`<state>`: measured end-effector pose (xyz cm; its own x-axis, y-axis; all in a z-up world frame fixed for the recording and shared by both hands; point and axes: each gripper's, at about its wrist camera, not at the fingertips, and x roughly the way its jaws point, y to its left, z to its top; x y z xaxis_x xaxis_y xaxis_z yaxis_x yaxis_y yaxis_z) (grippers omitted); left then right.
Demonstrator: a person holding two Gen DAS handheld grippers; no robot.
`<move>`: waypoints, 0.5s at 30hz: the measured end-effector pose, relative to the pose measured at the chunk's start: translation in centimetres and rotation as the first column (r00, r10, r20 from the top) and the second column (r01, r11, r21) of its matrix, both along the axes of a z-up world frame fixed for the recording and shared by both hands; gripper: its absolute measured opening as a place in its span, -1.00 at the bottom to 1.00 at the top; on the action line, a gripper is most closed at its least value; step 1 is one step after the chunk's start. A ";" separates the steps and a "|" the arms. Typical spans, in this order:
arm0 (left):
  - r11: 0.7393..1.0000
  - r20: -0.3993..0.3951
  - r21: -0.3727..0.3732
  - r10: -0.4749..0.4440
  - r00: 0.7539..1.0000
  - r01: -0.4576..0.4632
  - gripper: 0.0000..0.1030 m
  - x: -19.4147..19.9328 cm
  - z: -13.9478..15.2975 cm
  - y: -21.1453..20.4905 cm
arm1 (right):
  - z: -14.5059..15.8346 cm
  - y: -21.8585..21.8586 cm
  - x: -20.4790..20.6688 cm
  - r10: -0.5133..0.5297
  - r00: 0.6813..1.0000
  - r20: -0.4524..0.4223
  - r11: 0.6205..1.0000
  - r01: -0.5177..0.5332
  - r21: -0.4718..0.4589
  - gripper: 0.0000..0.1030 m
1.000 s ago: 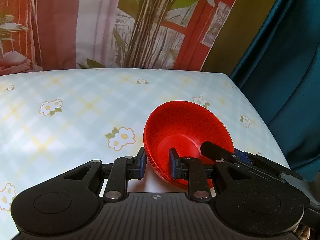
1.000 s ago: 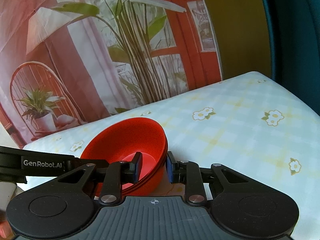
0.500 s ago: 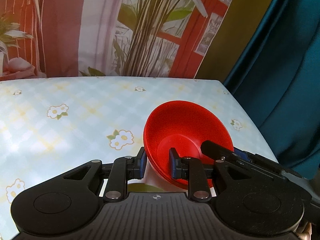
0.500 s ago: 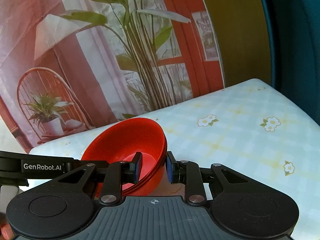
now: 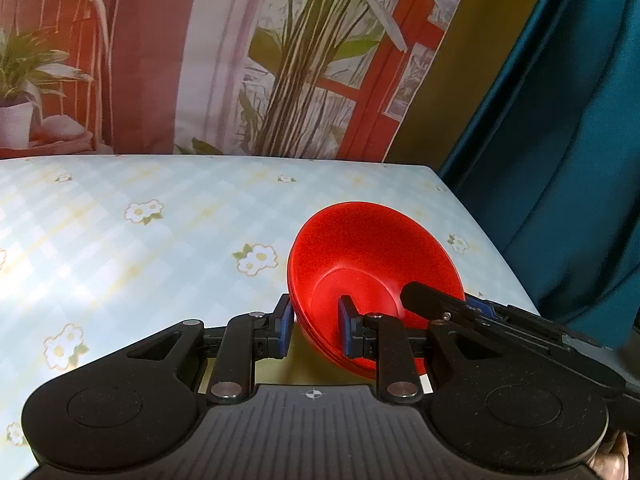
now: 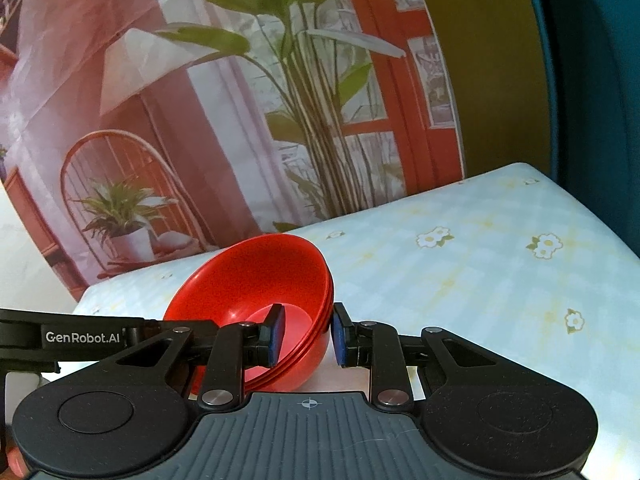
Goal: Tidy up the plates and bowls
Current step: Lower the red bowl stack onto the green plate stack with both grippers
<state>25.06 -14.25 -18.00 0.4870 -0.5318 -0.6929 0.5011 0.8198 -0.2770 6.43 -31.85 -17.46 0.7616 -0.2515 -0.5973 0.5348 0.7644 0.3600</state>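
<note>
Bright, soft daylight throughout, with a pale glare patch near the left edge of the floral tablecloth (image 5: 168,232), faint shadow under the red bowls (image 5: 372,264), strong fisheye bending at the frame edges, backdrop slightly soft.

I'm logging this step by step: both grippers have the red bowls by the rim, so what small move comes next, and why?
Probably lower the stack of red bowls together onto the tablecloth. The left gripper and right gripper each pinch an opposite rim, and the stack looks tilted and carried above the cloth, so it needs setting down level before either lets go.
</note>
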 end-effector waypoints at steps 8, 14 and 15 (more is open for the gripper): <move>1.000 -0.001 -0.012 0.020 1.000 -0.020 -0.51 -2.5 0.1 2.4 | 0.6 2.9 -0.8 0.034 0.999 -0.018 0.999 -0.034 0.000 -0.54; 0.999 0.010 0.003 0.040 0.999 -0.040 -0.51 -4.2 0.3 3.9 | 0.9 5.2 -0.8 0.077 0.996 -0.037 0.997 -0.077 -0.007 -0.54; 0.999 0.013 0.009 0.042 0.999 -0.042 -0.51 -4.5 0.3 4.2 | 0.9 5.5 -0.7 0.083 0.996 -0.039 0.996 -0.084 -0.008 -0.54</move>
<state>20.54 -10.08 -17.73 0.5176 -0.5047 -0.6909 0.4700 0.8425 -0.2633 5.71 -26.34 -16.52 0.7564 -0.1941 -0.6247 0.4824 0.8105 0.3323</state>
